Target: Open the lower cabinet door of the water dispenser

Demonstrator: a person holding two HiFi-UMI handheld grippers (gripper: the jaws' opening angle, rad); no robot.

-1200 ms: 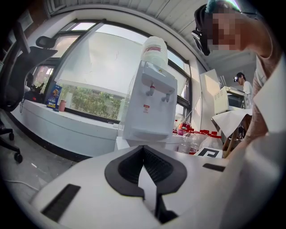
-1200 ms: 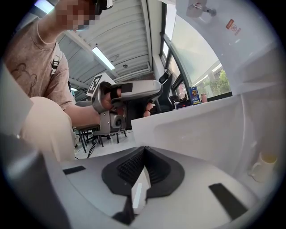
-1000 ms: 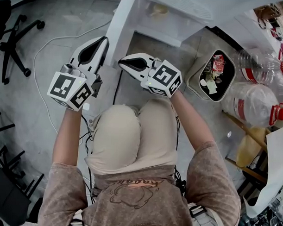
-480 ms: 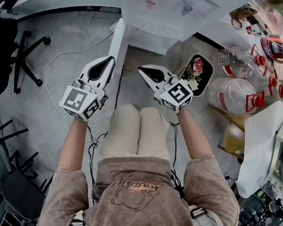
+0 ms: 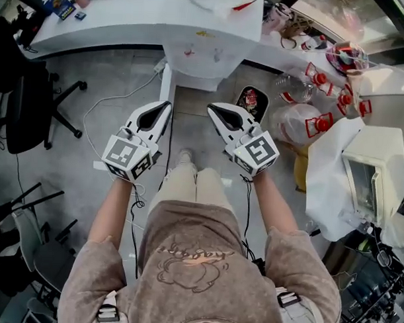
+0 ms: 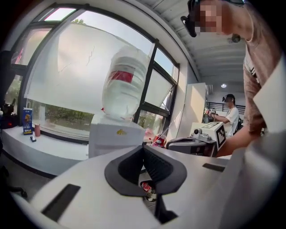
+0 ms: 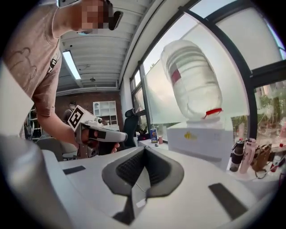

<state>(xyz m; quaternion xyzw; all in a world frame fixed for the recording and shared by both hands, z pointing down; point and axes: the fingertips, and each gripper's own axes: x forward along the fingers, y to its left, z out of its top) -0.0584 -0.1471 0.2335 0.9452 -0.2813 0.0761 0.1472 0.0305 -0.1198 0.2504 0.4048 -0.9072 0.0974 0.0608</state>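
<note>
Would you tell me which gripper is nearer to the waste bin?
Right. The right gripper hangs just left of the bin in the head view; the left gripper is farther left.

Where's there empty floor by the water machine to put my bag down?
Bare grey floor lies left of the white water dispenser, between it and the black office chair, crossed only by a white cable. The right side is crowded: a bin full of rubbish and clear water jugs with red caps.
</note>
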